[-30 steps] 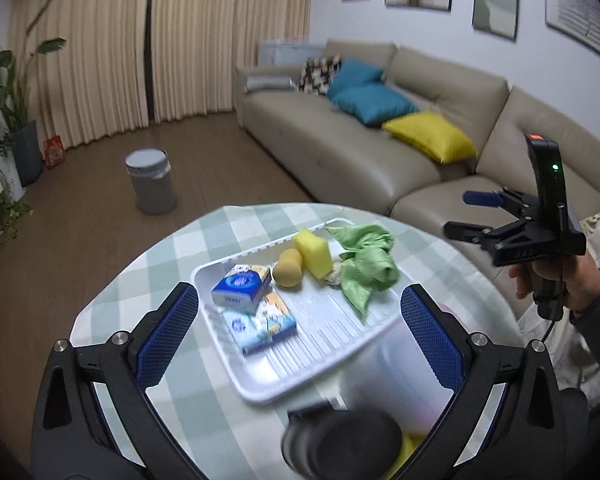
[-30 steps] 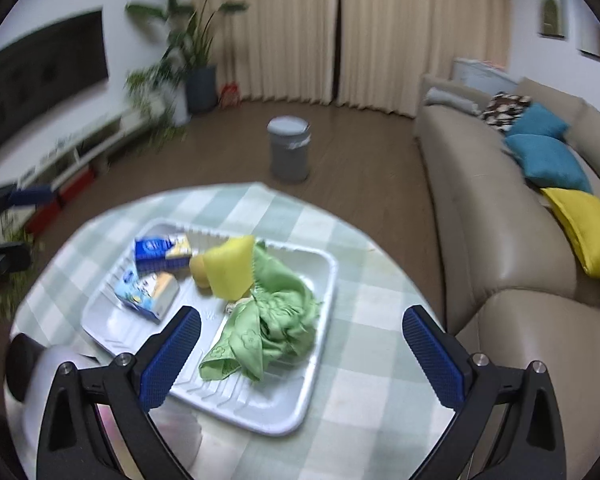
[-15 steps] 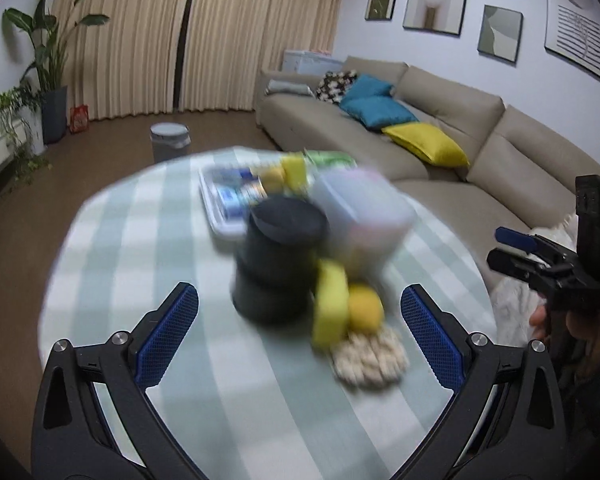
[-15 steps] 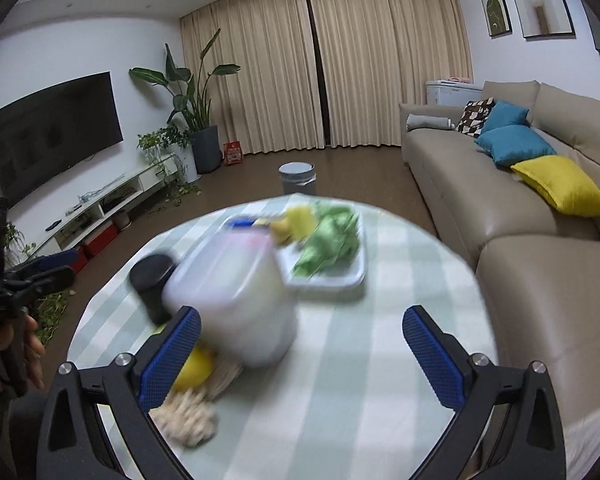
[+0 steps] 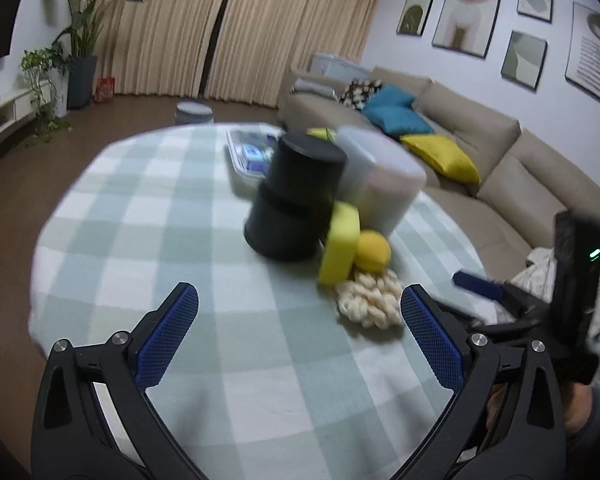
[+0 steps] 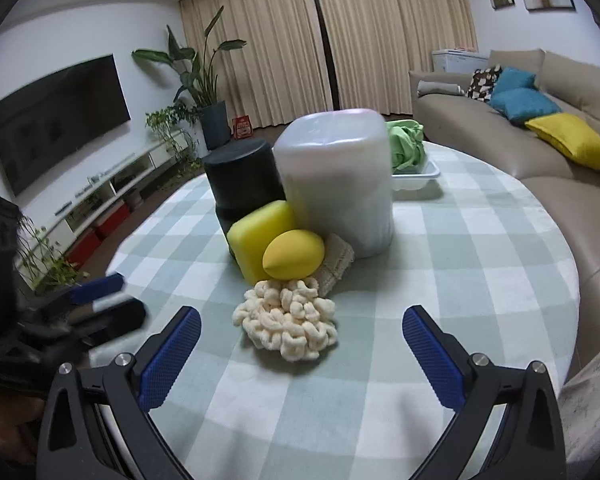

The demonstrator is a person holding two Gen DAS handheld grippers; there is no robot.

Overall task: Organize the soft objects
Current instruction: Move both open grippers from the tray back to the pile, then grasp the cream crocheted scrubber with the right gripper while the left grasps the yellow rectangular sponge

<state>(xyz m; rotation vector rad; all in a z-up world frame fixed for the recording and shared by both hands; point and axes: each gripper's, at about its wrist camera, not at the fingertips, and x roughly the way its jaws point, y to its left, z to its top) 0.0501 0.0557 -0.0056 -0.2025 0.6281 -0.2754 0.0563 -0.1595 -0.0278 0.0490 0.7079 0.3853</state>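
A cream chenille pad (image 6: 287, 327) lies on the checked table, with a yellow egg sponge (image 6: 293, 254), a yellow block sponge (image 6: 256, 236) and a beige knitted pad (image 6: 335, 262) just behind it. They also show in the left wrist view: pad (image 5: 370, 298), egg sponge (image 5: 373, 256), block sponge (image 5: 339, 249). A white tray (image 6: 416, 178) at the far side holds a green cloth (image 6: 406, 149). My right gripper (image 6: 300, 332) is open and empty, just short of the cream pad. My left gripper (image 5: 298, 314) is open and empty over bare cloth, left of the pad.
A black cylinder (image 6: 246, 184) and a frosted plastic tub (image 6: 340, 184) stand behind the sponges, hiding most of the tray. The round table (image 6: 480, 248) sits beside a beige sofa (image 6: 540, 152) with cushions. A bin (image 5: 194, 114) stands on the floor beyond.
Both grippers have drawn back from over the tray and dropped low at the near side of the table. The sponges and cream pad now lie close in front. Both stay open.
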